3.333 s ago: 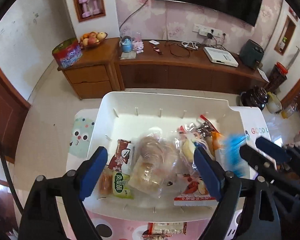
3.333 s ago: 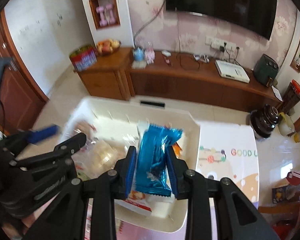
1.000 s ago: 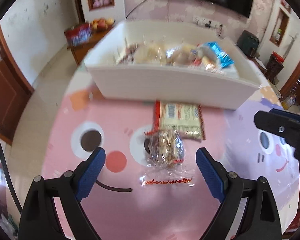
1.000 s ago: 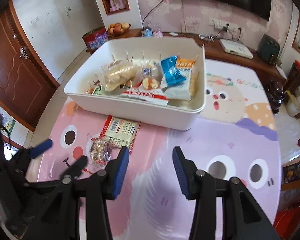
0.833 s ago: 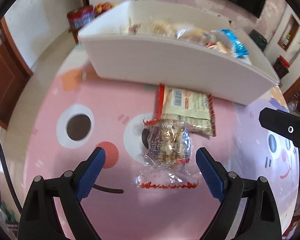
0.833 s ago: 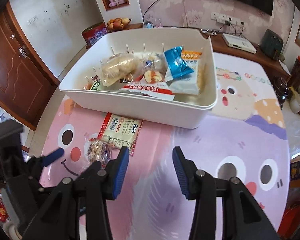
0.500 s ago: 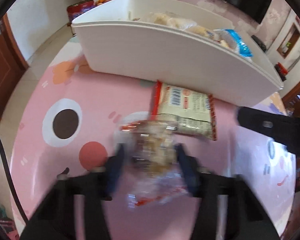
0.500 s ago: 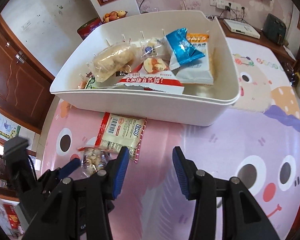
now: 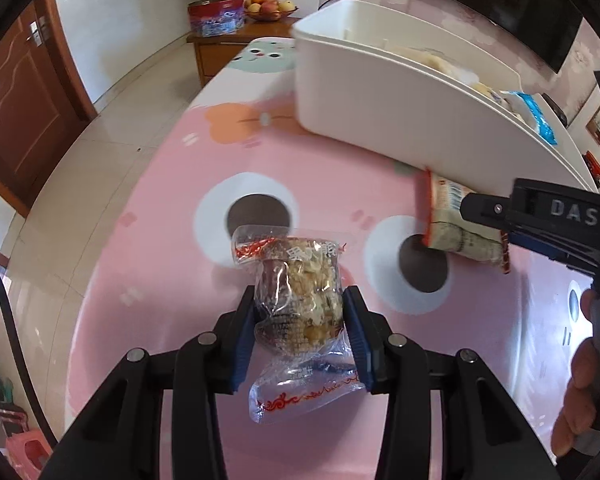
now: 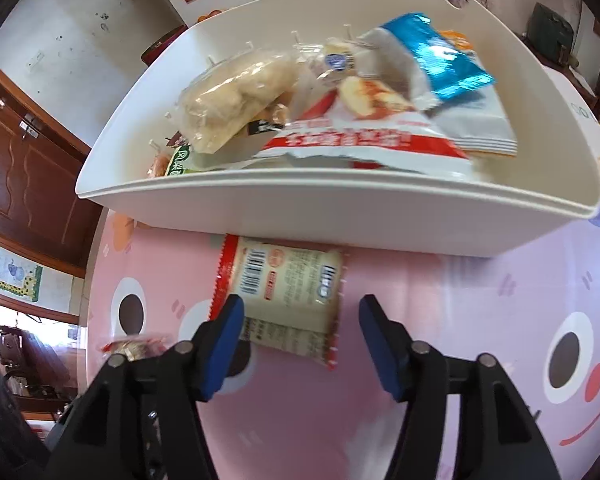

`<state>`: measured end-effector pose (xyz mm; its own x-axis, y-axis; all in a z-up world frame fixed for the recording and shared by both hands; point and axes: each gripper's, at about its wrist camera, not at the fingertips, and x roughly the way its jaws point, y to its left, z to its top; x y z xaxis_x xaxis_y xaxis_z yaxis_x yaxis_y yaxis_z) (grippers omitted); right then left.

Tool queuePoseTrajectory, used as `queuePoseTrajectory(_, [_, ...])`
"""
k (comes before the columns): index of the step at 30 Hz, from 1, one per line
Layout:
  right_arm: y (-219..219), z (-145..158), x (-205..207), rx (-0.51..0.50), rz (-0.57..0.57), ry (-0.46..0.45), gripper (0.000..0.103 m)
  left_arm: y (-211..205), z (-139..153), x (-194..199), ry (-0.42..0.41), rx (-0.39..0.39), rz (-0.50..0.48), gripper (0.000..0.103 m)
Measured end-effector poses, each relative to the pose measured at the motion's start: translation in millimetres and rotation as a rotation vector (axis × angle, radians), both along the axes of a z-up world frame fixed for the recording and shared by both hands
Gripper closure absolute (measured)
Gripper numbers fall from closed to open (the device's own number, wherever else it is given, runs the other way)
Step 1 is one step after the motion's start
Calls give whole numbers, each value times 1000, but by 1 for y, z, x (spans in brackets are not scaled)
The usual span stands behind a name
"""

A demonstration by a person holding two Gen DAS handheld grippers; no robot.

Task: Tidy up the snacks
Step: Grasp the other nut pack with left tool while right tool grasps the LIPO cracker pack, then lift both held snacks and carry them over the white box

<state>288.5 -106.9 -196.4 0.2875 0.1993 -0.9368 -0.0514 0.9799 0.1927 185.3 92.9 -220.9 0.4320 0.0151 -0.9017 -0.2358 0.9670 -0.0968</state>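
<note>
Between the blue pads, pinched, sits the clear nut-snack packet (image 9: 300,300), just above the pink table (image 9: 148,220). Keep the left gripper (image 9: 300,332) squeezing. Right gripper (image 10: 300,332), jaws just spreading, should straddle the cracker packet (image 10: 284,284) beside the white bin (image 10: 340,216).

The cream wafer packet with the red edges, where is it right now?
The wafer packet lies flat on the pink table mat, just in front of the white bin, ahead of the open right claw.
</note>
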Motion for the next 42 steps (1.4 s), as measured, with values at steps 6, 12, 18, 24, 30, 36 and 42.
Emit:
queuePoseTrajectory(6, [26, -5, 1, -118, 7, -45, 27, 2, 2, 1, 0, 1, -1, 62])
queuePoseTrajectory(12, [41, -16, 1, -203, 19, -48, 25, 6, 2, 0, -4, 3, -3, 62])
queuePoseTrajectory(18, [51, -20, 1, -224, 14, -58, 25, -2, 1, 0, 2, 13, -16, 64])
queuePoseTrajectory(24, [49, -19, -13, -215, 22, -85, 43, -4, 2, -1, 0, 22, -20, 65])
queuePoseTrajectory(30, [29, -17, -31, -174, 10, -87, 57, -7, 3, -4, -4, 21, -32, 67])
queuePoseTrajectory(36, [5, -10, -58, -149, 13, -108, 60, -15, 7, -14, -7, 8, -55, 68])
queuePoseTrajectory(42, [-14, 13, -75, -100, 26, -135, 86, -26, 20, -20, -33, -2, -85, 68])
